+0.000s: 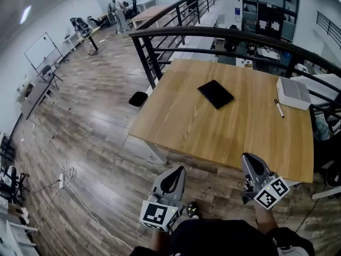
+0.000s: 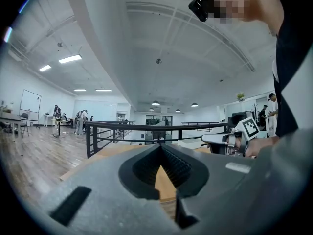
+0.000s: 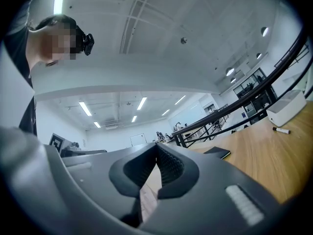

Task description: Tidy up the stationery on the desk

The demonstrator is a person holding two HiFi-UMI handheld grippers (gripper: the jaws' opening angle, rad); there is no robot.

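Observation:
A black notebook [image 1: 215, 94] lies flat near the middle of the wooden desk [image 1: 213, 132]. Near the desk's far right edge a white marker pen [image 1: 278, 108] lies beside a white box [image 1: 293, 92]. My left gripper [image 1: 177, 169] and right gripper [image 1: 246, 157] are both held low, short of the desk's near edge and over the floor. Each is shut with nothing between its fingers. The right gripper view looks along the desk at the notebook [image 3: 218, 152], the pen [image 3: 280, 129] and the box [image 3: 287, 107]. The left gripper's [image 2: 160, 147] own view shows only the desk's near corner [image 2: 105, 153].
A black railing [image 1: 213, 33] curves round the desk's far side. A black stool seat [image 1: 137, 98] stands by the desk's left corner. Cables and a power strip [image 1: 64, 177] lie on the wooden floor at the left. People stand at tables far back.

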